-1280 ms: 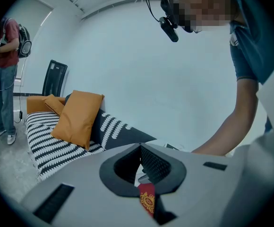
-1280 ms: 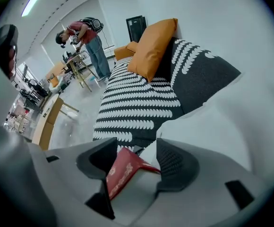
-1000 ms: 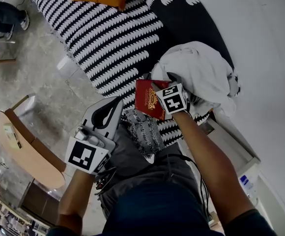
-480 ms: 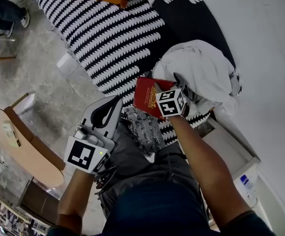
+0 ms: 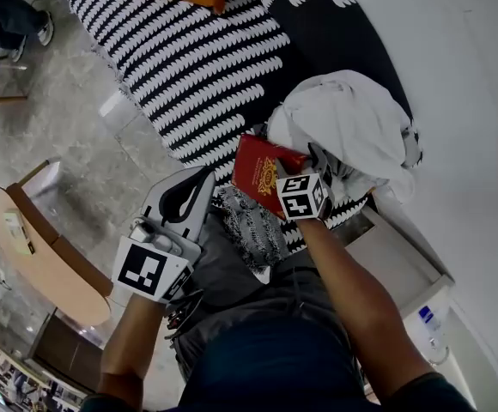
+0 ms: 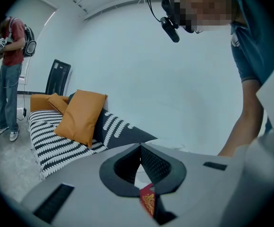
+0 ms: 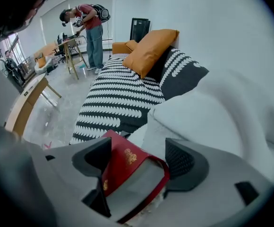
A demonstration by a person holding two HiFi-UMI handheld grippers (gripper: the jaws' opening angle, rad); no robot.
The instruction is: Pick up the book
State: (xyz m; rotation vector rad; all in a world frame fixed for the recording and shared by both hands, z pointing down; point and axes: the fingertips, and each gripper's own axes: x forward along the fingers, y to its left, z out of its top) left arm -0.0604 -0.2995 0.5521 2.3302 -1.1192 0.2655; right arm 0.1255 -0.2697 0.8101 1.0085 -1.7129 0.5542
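Left side first: my left gripper [image 5: 199, 183] hangs off the sofa's edge over the floor, jaws together with nothing between them, and has not shifted over the last second; it takes no part in the work. Centre: the book [image 5: 258, 172], red-covered, lies at the front edge of the striped sofa [image 5: 197, 67], propped against the white cloth [image 5: 343, 127] bundled just to its right. What has changed is on the right: my right gripper [image 7: 139, 160] has come across and tipped more steeply onto the book, and its jaws have just been opening to their widest. They now stand well apart with the book's corner between them. The left jaw lies close against the cover, the right jaw is clear of the page edge, and neither presses. My judgement is that the approach is finished and the grip is not yet made; closing comes next, and the loose cloth beside the right jaw could get caught in the bite. Markings: the left marker cube [image 5: 150, 270] and the right marker cube [image 5: 299, 197] carry black-and-white square patterns only. The book's cover bears a gold emblem; no title, brand or other writing is legible in any view.
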